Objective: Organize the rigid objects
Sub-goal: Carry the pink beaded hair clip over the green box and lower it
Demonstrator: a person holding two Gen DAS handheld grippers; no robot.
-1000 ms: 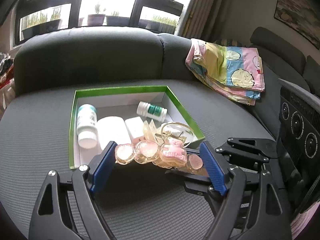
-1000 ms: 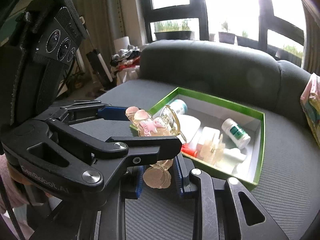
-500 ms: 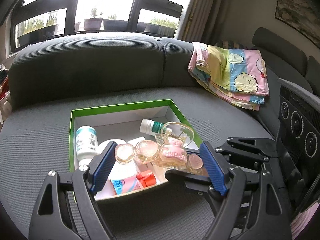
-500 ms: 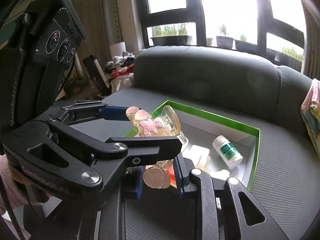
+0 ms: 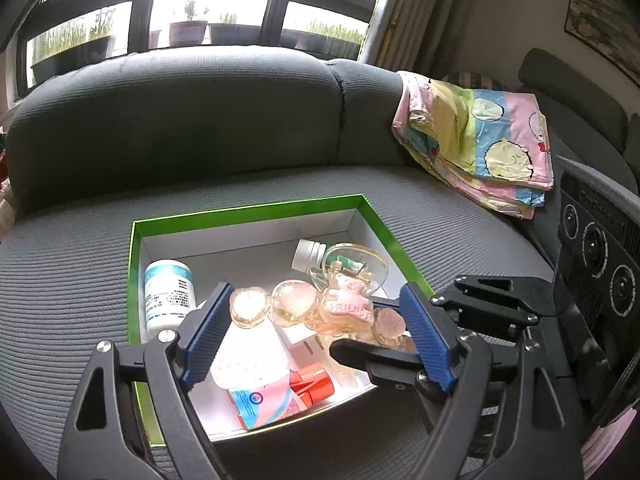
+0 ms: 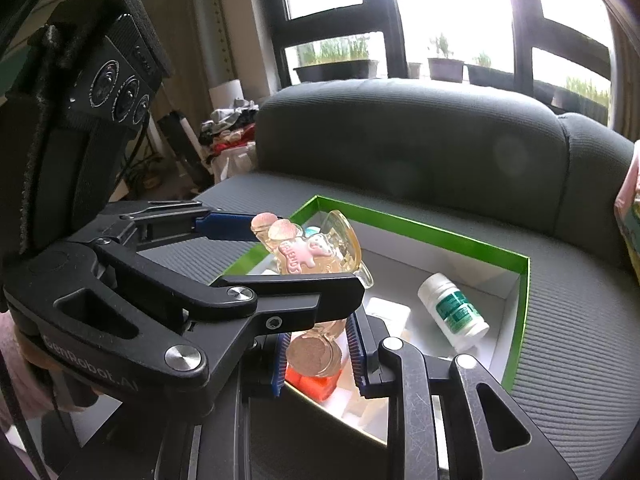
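Observation:
A clear amber hair claw clip (image 5: 320,308) with a pink "FRIENDS" bear hangs over the green-rimmed white box (image 5: 248,212). My left gripper (image 5: 316,328) is shut on the clip, gripping it end to end. My right gripper (image 6: 318,354) is shut on the clip's lower round end (image 6: 316,354); the clip's bear end (image 6: 308,252) shows above my left gripper's finger. The box (image 6: 420,226) holds a blue-label white bottle (image 5: 168,294), a green-label white bottle (image 6: 454,312), a round white lid, a small white carton, and a pink tube with an orange cap (image 5: 280,394).
The box sits on a grey sofa seat (image 5: 60,280) with a grey backrest (image 5: 180,120) behind. A folded pastel cartoon blanket (image 5: 476,136) lies at the right on the seat. Windows with potted plants are behind the sofa.
Both grippers have carried the clip forward over the box; the box now lies under and behind the clip, and more of its contents show, including the pink tube.

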